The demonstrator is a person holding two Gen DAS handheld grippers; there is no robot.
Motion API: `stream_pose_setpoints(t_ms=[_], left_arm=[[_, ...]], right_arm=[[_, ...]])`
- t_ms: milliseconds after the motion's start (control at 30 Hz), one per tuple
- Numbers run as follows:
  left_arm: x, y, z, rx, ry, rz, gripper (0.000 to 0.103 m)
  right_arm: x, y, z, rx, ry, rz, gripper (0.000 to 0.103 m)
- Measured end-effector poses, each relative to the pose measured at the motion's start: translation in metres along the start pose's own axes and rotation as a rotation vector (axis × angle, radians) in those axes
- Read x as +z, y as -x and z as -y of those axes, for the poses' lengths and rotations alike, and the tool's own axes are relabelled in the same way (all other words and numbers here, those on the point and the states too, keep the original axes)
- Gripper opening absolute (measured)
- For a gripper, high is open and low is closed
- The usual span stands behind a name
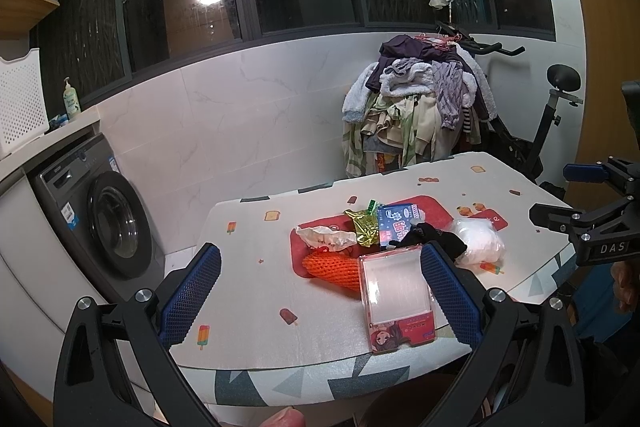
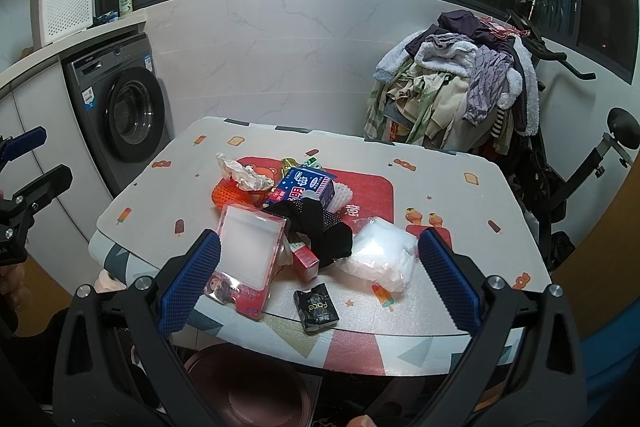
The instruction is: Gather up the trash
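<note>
Both grippers hovered over the near edge of the worktop [image 2: 460,195], each spread wide with nothing between its blue pads. The left gripper [image 1: 320,291] sat toward the near left corner, the right gripper [image 2: 320,277] toward the near right.

The trash lay heaped around a red mat [image 2: 372,191] in the middle of the worktop. A clear plastic box [image 2: 250,255] with a red printed card stood tilted at the near edge, just beside a black glove [image 2: 316,227] and a small red carton [image 2: 306,261]. A white plastic bag [image 2: 380,255] lay to the right of the glove, touching it. A small black packet [image 2: 316,307] rested alone at the very near edge. Farther back were an orange net [image 2: 228,193], a crumpled tissue [image 2: 244,175], a blue carton [image 2: 308,185] and a gold wrapper [image 1: 364,227], all bunched together.

A washing machine [image 2: 128,111] stood to the left of the worktop, and a pile of clothes [image 2: 452,87] beyond its far right corner.
</note>
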State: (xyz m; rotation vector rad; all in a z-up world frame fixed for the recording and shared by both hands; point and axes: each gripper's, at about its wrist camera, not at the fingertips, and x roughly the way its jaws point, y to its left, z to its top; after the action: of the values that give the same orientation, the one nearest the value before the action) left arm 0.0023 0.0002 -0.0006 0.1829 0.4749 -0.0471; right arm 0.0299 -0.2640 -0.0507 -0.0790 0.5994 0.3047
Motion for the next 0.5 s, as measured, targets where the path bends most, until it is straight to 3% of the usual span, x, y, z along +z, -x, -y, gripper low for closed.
stream_pose_setpoints(t_ms=[300, 500], left_arm=[[0.005, 0.002, 0.0, 0.0, 0.0, -0.001, 0.098], [0.002, -0.007, -0.012, -0.064, 0.064, -0.049, 0.098]], right_arm=[[-0.005, -0.002, -0.007, -0.001, 0.002, 0.0, 0.097], [0.0, -0.002, 0.0, -0.001, 0.003, -0.001, 0.097]])
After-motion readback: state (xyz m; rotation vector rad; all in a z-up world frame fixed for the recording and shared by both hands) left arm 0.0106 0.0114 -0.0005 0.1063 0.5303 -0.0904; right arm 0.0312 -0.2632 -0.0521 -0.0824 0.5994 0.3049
